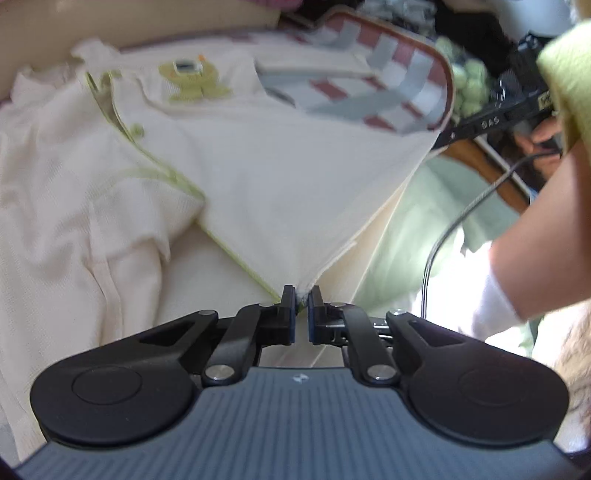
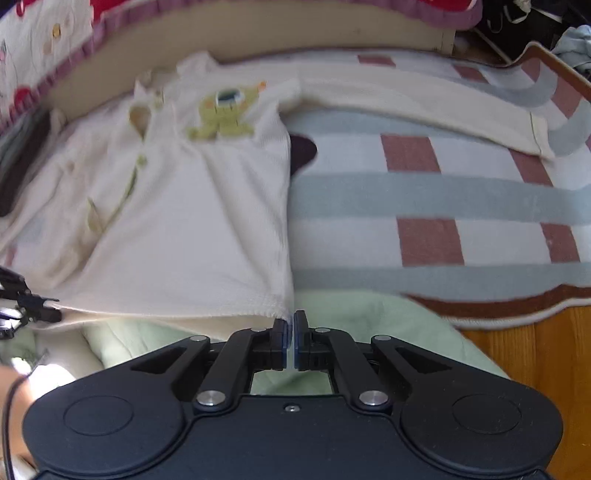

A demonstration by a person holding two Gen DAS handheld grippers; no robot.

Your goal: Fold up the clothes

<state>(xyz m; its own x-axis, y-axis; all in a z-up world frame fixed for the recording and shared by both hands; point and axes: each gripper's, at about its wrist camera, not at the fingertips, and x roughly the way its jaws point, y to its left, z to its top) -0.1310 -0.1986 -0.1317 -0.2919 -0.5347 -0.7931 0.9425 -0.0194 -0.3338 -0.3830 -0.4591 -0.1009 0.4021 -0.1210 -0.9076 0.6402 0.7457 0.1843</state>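
A cream cardigan (image 1: 280, 192) with green trim and a green animal patch (image 1: 192, 79) lies on a striped rug. My left gripper (image 1: 302, 295) is shut on its hem corner, which is lifted and pulled taut. In the right wrist view the cardigan (image 2: 192, 221) spreads ahead, with one sleeve (image 2: 424, 103) stretched out to the right. My right gripper (image 2: 290, 323) is shut on the other hem corner. The right gripper also shows in the left wrist view (image 1: 443, 133), at the cardigan's far corner. The left gripper's tip shows in the right wrist view (image 2: 40, 310), at the left edge.
A rug (image 2: 443, 206) with blue, white and red stripes lies under the cardigan. A pale green cloth (image 2: 369, 325) lies near me. Wooden floor (image 2: 535, 354) shows at the right. A beige ledge (image 2: 258, 33) runs along the back. A person's arm (image 1: 546, 236) and a cable (image 1: 458, 218) are at the right.
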